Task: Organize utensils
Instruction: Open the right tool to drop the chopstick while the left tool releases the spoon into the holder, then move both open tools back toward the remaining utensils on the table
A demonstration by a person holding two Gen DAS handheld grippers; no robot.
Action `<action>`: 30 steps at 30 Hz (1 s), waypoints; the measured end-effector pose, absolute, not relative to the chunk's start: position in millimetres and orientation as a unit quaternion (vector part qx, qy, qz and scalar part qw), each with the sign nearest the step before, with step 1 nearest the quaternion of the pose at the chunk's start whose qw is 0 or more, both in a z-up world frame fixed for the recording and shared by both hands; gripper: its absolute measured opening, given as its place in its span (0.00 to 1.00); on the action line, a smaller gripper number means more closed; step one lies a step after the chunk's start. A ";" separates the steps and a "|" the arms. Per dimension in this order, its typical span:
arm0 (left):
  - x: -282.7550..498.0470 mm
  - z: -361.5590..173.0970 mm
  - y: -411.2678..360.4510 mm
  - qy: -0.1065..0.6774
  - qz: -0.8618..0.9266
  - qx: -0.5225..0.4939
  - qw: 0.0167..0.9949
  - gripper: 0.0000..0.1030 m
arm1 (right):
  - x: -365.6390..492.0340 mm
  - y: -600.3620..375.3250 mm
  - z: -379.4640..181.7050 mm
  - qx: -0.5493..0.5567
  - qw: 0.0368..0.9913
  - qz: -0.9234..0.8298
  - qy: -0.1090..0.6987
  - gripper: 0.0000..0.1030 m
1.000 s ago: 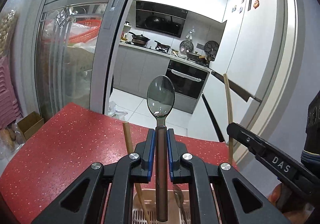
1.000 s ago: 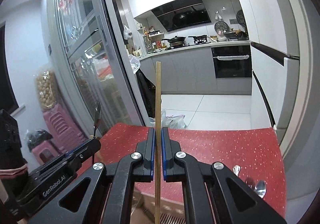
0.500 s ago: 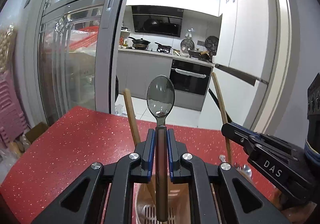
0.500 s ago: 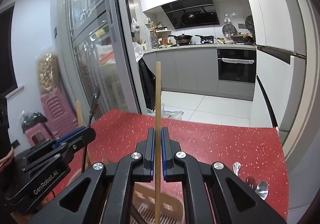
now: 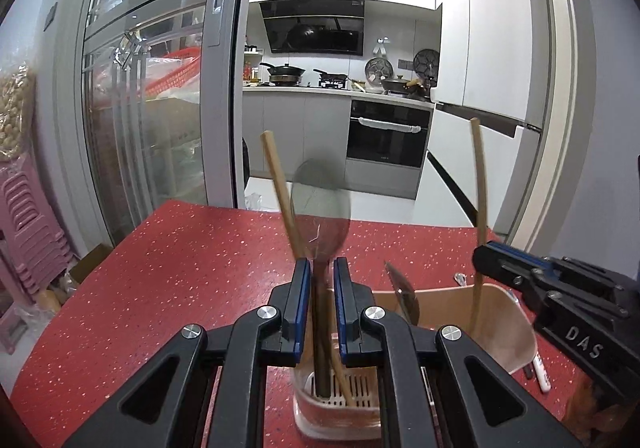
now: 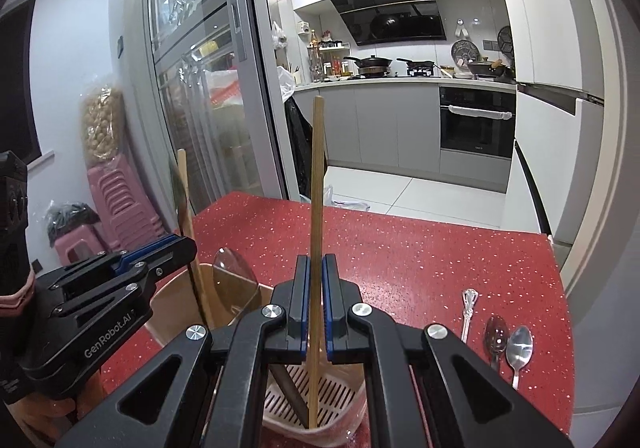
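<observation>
Labels: left gripper (image 6: 176, 248) "GenRobot.AI" | right gripper (image 5: 486, 252) "DAS"

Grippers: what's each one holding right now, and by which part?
Left gripper is open around the spoon's handle, which stands in the holder. Right gripper is open around the chopstick's lower shaft.

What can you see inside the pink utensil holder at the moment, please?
Inside the utensil holder: a spoon, two wooden chopsticks and another spoon. The grippers hide the rest of its slotted base.
</observation>
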State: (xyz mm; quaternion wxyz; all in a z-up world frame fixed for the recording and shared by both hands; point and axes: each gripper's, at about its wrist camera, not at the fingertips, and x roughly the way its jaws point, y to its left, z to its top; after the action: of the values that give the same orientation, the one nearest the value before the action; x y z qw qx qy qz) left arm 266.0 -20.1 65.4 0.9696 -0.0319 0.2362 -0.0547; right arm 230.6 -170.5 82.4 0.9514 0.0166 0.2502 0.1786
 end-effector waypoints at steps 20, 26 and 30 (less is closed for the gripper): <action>237.5 86.4 -2.5 0.247 -0.039 -0.037 0.967 0.36 | 226.5 -180.9 96.0 0.057 0.937 0.184 0.291 0.44; 212.8 92.0 6.5 0.258 -0.041 -0.031 0.965 0.36 | 196.3 -181.9 105.1 0.056 0.936 0.186 0.292 0.55; 194.0 83.6 18.7 0.287 -0.034 -0.033 0.957 0.36 | 173.1 -182.4 105.7 0.059 0.934 0.183 0.302 0.59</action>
State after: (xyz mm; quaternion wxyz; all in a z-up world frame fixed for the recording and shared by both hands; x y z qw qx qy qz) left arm 194.0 18.7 83.6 0.9567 -0.0329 0.2872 -0.0344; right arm 173.1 -182.4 105.7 0.9337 0.0594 0.3016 0.1835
